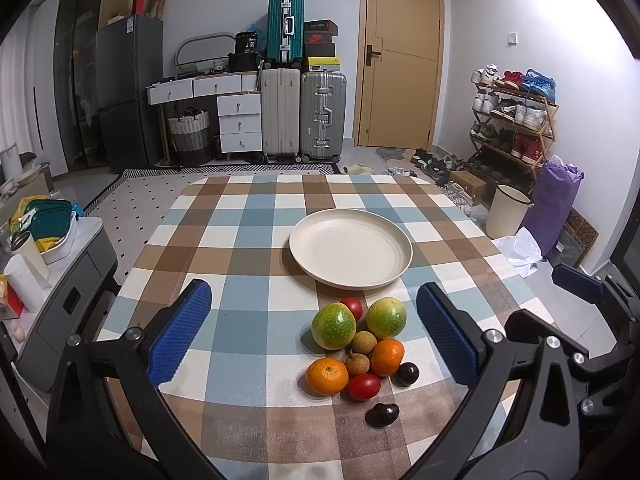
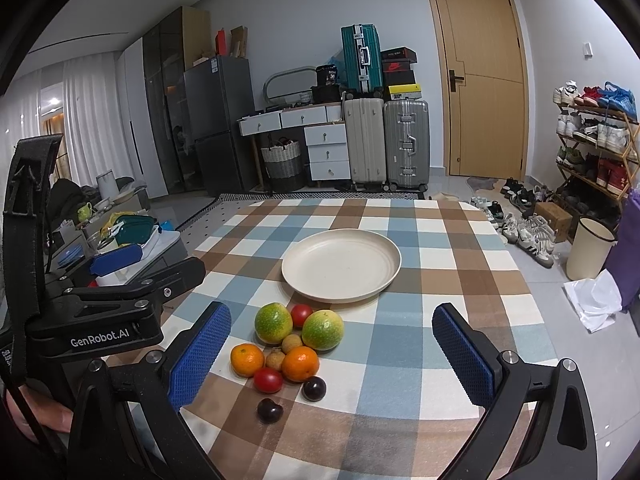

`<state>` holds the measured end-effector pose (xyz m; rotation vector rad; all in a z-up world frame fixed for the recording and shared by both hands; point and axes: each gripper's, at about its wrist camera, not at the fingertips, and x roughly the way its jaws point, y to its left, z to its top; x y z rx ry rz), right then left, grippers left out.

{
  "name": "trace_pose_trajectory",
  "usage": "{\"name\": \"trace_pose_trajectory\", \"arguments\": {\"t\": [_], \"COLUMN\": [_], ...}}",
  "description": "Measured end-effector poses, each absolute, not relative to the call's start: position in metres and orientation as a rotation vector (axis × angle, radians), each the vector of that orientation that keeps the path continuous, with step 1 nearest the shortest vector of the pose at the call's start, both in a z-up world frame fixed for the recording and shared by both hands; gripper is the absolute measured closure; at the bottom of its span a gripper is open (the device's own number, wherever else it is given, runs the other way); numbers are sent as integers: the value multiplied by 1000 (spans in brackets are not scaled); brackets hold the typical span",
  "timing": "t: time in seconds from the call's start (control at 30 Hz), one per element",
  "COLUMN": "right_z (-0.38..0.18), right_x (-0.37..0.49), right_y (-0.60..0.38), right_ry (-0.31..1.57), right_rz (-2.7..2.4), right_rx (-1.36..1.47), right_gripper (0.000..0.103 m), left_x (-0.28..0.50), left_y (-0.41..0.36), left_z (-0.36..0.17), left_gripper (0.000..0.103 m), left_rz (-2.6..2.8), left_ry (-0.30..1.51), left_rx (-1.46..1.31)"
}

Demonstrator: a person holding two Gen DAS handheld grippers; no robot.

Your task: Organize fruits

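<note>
A cluster of fruit lies on the checked tablecloth: two green-yellow citrus fruits [image 1: 333,326] [image 2: 273,323], two oranges [image 1: 327,376] [image 2: 300,364], red tomatoes [image 1: 363,386] [image 2: 268,380], small brown longans [image 1: 363,342] and two dark plums [image 1: 382,415] [image 2: 270,410]. Behind the cluster sits an empty cream plate [image 1: 351,248] [image 2: 341,266]. My left gripper [image 1: 314,334] hovers open over the near side of the fruit. My right gripper [image 2: 331,350] is open too, just right of the pile. Neither holds anything.
The table [image 1: 240,232] has free cloth left and right of the plate. A side cabinet with containers [image 1: 52,240] stands left of the table. A cream bin [image 2: 590,254] and a shoe rack [image 2: 592,148] stand on the right. Suitcases [image 1: 302,114] line the far wall.
</note>
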<state>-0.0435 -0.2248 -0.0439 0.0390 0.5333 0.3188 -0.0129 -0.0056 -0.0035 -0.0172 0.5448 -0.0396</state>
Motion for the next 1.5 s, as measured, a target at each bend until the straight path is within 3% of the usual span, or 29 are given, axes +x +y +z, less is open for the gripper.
{"name": "trace_pose_trajectory", "arguments": {"t": [0.7,1.5], "right_z": [-46,-57], "right_x": [-50,-43], "right_y": [-210,-219], "right_ry": [522,557], "right_rz": [321,321], "right_rx": [-25,10], "right_gripper": [0,0], "left_x": [-4,35], "left_y": [8,18], "left_z": [-29,-120], "left_gripper": [0,1], "left_rz": [-38,-97], "left_ry": [622,904], "left_rx": [-61,-114]}}
